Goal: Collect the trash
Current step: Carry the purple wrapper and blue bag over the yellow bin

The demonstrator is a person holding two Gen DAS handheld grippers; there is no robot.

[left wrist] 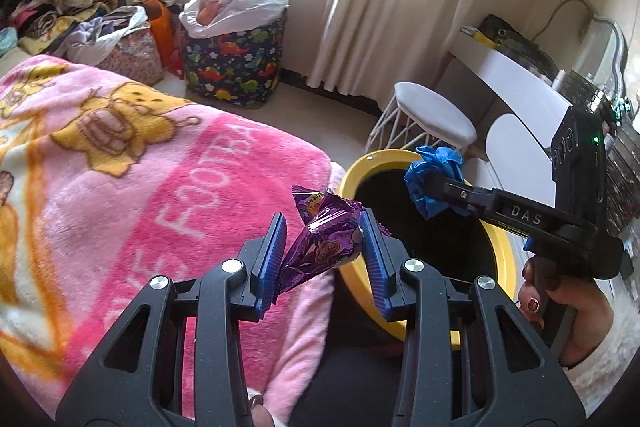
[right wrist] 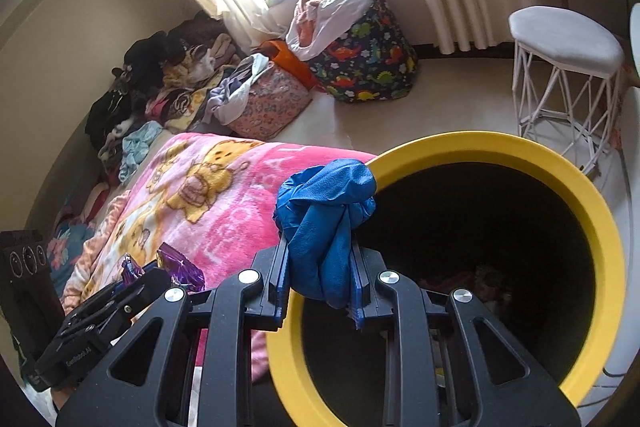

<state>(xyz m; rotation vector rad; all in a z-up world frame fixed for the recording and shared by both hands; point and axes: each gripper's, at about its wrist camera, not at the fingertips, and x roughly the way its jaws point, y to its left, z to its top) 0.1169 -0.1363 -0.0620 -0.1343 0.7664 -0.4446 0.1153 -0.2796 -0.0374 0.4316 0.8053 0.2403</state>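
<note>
My left gripper (left wrist: 324, 247) is shut on a purple snack wrapper (left wrist: 320, 241) and holds it above the pink blanket's edge, just left of the yellow-rimmed bin (left wrist: 502, 255). My right gripper (right wrist: 320, 263) is shut on a crumpled blue plastic bag (right wrist: 326, 219) at the left rim of the bin (right wrist: 600, 227). In the left wrist view the right gripper (left wrist: 430, 187) holds the blue bag (left wrist: 434, 173) over the bin's dark opening. The wrapper also shows in the right wrist view (right wrist: 180, 269).
A pink cartoon blanket (left wrist: 132, 171) covers the bed at left. A dinosaur-print laundry basket (left wrist: 236, 55) and clothes piles stand by the curtains. A white wire stool (left wrist: 434, 115) and a white desk (left wrist: 516, 79) stand right of the bin.
</note>
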